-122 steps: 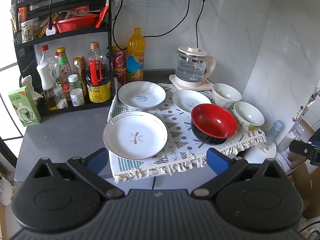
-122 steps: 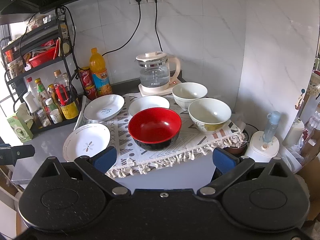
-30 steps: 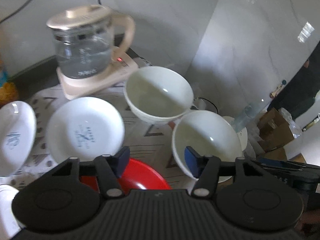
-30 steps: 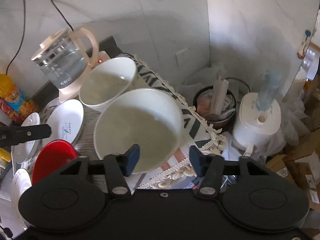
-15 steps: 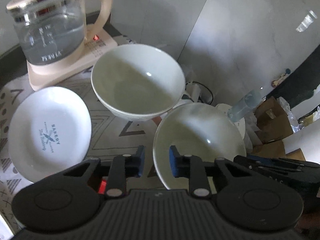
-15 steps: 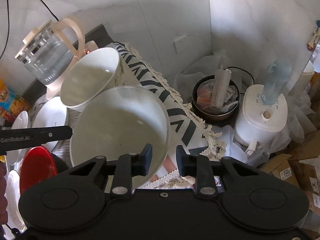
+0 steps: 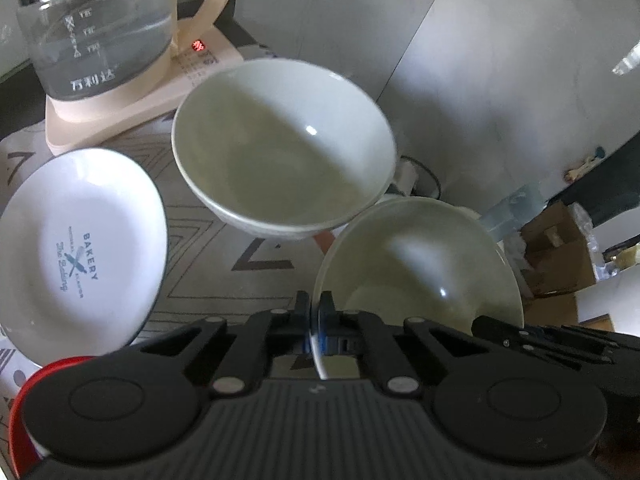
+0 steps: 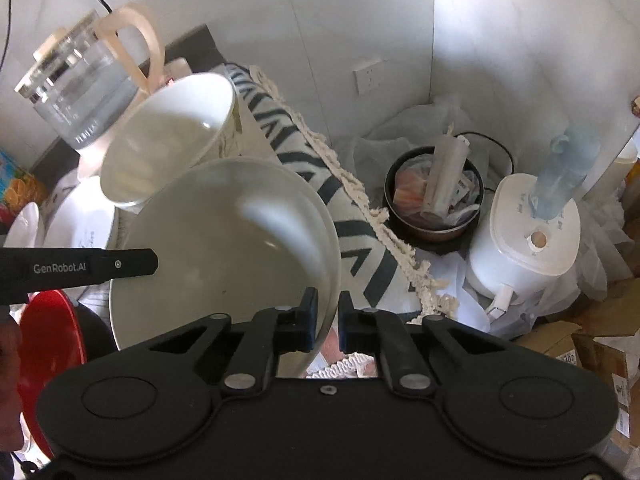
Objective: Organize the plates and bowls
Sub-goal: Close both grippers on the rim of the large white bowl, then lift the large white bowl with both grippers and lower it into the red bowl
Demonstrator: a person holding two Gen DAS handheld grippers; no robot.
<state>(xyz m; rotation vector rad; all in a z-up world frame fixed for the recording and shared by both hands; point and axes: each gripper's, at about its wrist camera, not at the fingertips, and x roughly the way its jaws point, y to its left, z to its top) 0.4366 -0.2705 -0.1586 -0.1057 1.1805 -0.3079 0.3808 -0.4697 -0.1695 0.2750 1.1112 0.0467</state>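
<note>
Both bowls, the near one (image 7: 420,264) and the far one (image 7: 280,148), are plain off-white inside, and the small plate (image 7: 76,256) at left of the frame is white with blue-grey "BAKERY" lettering. The cloth (image 8: 360,240) is cream with dark zigzags and a tasselled fringe. Lower left there's a red bowl (image 8: 52,340) with black outside, and the kettle (image 7: 100,28) is clear glass on a beige base.

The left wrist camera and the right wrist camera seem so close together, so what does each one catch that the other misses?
Only the left wrist view shows the printed BAKERY plate face-on and the kettle's red light. Only the right wrist view shows the white appliance and the dark bin beyond the cloth's fringe. Both show the near white bowl, its rim pinched by the left gripper and right gripper, plus the far white bowl and glass kettle.
</note>
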